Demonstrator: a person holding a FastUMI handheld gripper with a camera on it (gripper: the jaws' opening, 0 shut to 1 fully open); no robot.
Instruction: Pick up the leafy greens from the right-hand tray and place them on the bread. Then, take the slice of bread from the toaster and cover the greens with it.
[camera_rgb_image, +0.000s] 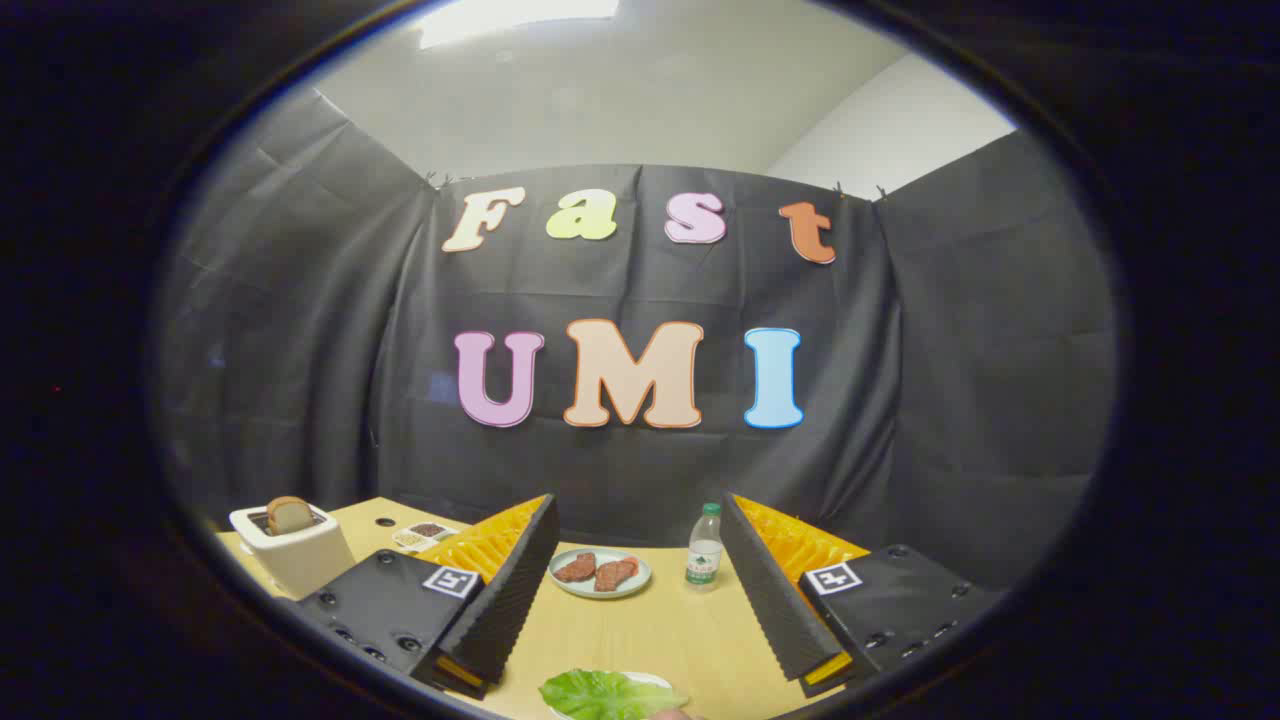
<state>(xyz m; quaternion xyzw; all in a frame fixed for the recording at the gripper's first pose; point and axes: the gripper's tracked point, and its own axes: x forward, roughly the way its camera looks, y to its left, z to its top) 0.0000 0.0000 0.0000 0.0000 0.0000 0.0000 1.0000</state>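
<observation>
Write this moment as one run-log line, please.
gripper: jaws open, empty | green leafy lettuce: on white plate, near fingers | bread slice: in white toaster

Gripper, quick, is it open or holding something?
Gripper: open, holding nothing. The leafy greens lie low between its fingers, untouched.

Claw (640, 600) camera, raised, faces forward over table (650, 630).

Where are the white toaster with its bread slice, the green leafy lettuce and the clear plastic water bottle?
White toaster (300, 555): gripper view, its front wall.
Brown bread slice (289, 514): gripper view, the crust standing out of the slot.
Green leafy lettuce (605, 693): gripper view, leaf middle, between the open gripper (640, 650) fingers.
Clear plastic water bottle (705, 553): gripper view, its label.
</observation>
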